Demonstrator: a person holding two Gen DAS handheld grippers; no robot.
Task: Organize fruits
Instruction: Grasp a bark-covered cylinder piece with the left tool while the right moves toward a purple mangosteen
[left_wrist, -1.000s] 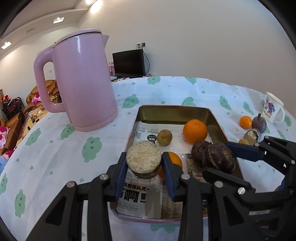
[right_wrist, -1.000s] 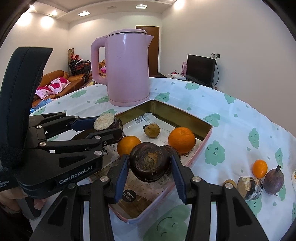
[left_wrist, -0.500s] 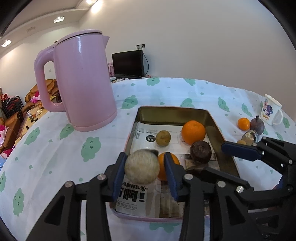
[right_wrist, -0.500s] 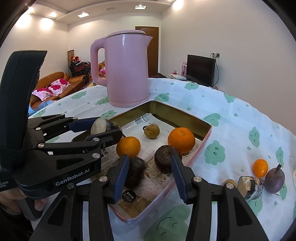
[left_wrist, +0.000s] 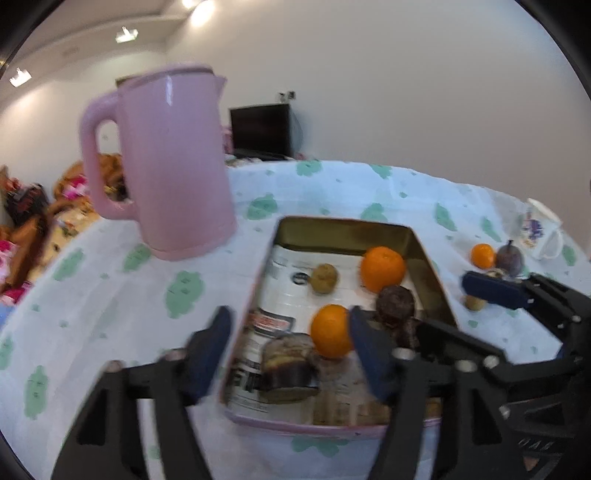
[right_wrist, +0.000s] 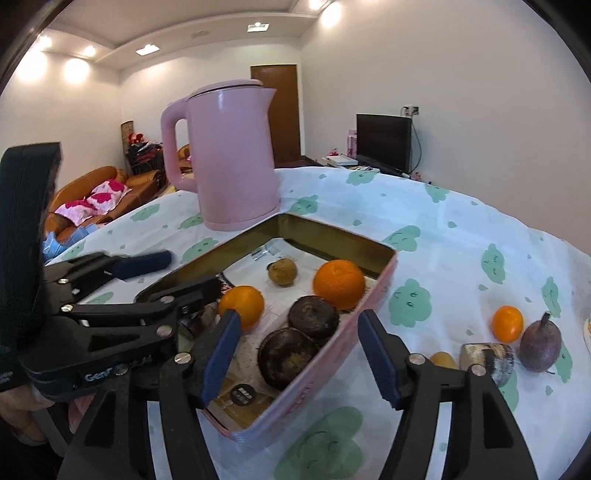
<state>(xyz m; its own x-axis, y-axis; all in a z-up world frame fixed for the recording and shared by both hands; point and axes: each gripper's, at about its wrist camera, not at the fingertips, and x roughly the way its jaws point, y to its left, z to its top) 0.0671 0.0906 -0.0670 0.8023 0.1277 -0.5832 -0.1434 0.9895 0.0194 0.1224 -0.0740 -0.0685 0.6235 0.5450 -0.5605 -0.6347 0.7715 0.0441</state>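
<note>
Both my grippers hang over the near end of the tin tray (right_wrist: 384, 254), and both have just been opening. My left gripper (left_wrist: 290, 345) has its jaws spread wide with nothing pinched; the halved dark fruit (left_wrist: 288, 363) lies on the printed paper in the tray below the gap, its cut face looking pale. My right gripper (right_wrist: 299, 352) is about half open and grips nothing either, with two dark brown round fruits (right_wrist: 295, 341) sitting touching each other in the tray between and beyond its pads. Also in the tray: two oranges (right_wrist: 339, 283) and a small brownish fruit (right_wrist: 282, 272). Out on the cloud-print tablecloth (right_wrist: 461, 236), off to the right, are a small orange (right_wrist: 508, 324), a purple fruit (right_wrist: 540, 345) and another cut piece (right_wrist: 485, 356). A pink kettle (right_wrist: 231, 155) stands behind the tray.
</note>
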